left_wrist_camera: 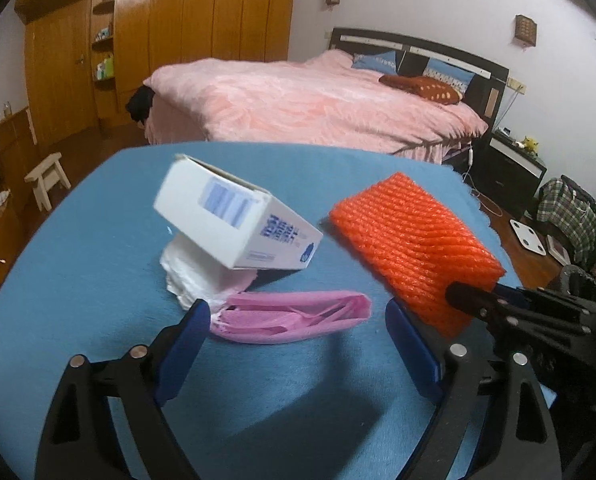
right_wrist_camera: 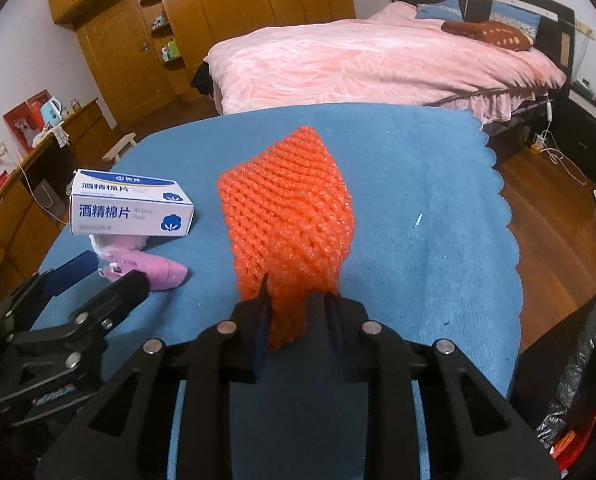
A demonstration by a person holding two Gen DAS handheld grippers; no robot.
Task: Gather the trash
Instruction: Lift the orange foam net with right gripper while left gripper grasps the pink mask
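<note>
An orange foam net sleeve (right_wrist_camera: 286, 216) is pinched at its near end by my right gripper (right_wrist_camera: 294, 312) and hangs lifted above the blue cloth; the sleeve (left_wrist_camera: 413, 248) and that gripper (left_wrist_camera: 473, 300) also show at the right of the left wrist view. My left gripper (left_wrist_camera: 298, 328) stands open, low over the cloth, with a pink crumpled wrapper (left_wrist_camera: 294, 316) lying between and just beyond its fingertips, untouched. A white alcohol-pad box (left_wrist_camera: 234, 220) rests tilted on white crumpled paper (left_wrist_camera: 194, 276) behind the wrapper. The box (right_wrist_camera: 130, 210) and the pink wrapper (right_wrist_camera: 154, 270) appear at the left of the right wrist view.
The blue cloth (right_wrist_camera: 417, 184) covers a table with a scalloped right edge. A bed with a pink cover (left_wrist_camera: 317, 104) stands behind, wooden wardrobes (left_wrist_camera: 202, 20) at the back left. A black bag rim (right_wrist_camera: 585, 360) shows at the right. A small stool (left_wrist_camera: 46, 180) stands on the floor.
</note>
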